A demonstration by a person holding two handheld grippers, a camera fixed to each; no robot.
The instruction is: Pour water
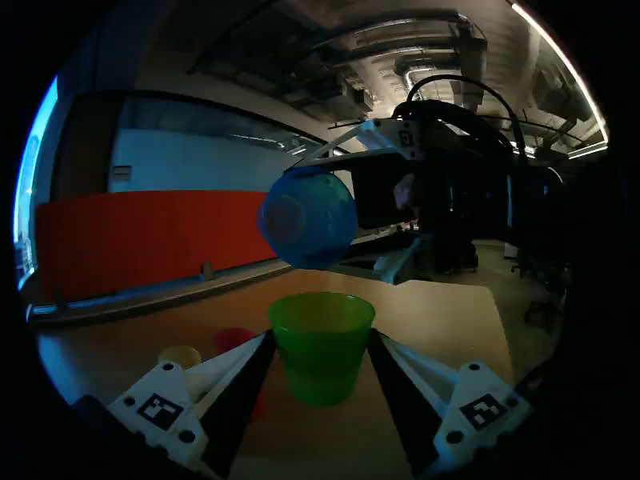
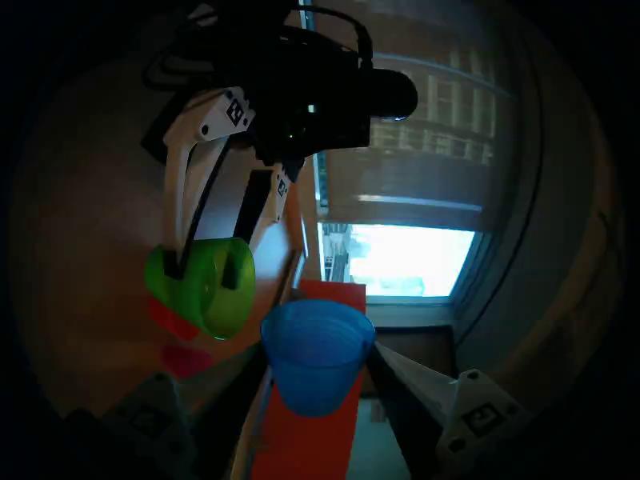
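Now the left gripper [image 1: 320, 342] points level, fingers clamped on one upright green cup [image 1: 322, 356] over the tabletop [image 1: 448, 320]. The right gripper [image 2: 318, 360] is rolled sideways, fingers grasping one blue cup [image 2: 316, 368] tipped above it. One yellow cup [image 1: 179, 354] and one red cup [image 1: 232, 338] stand nearby.

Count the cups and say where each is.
4. Green cup between the left gripper's fingers; blue cup tipped above it, held by the right gripper; yellow cup and red cup on the table behind the left gripper's finger, partly hidden. Others may be hidden.

Open-plan office (exposed ducts [image 1: 416, 76], strip lights [image 1: 560, 64], red partition [image 1: 152, 232]).
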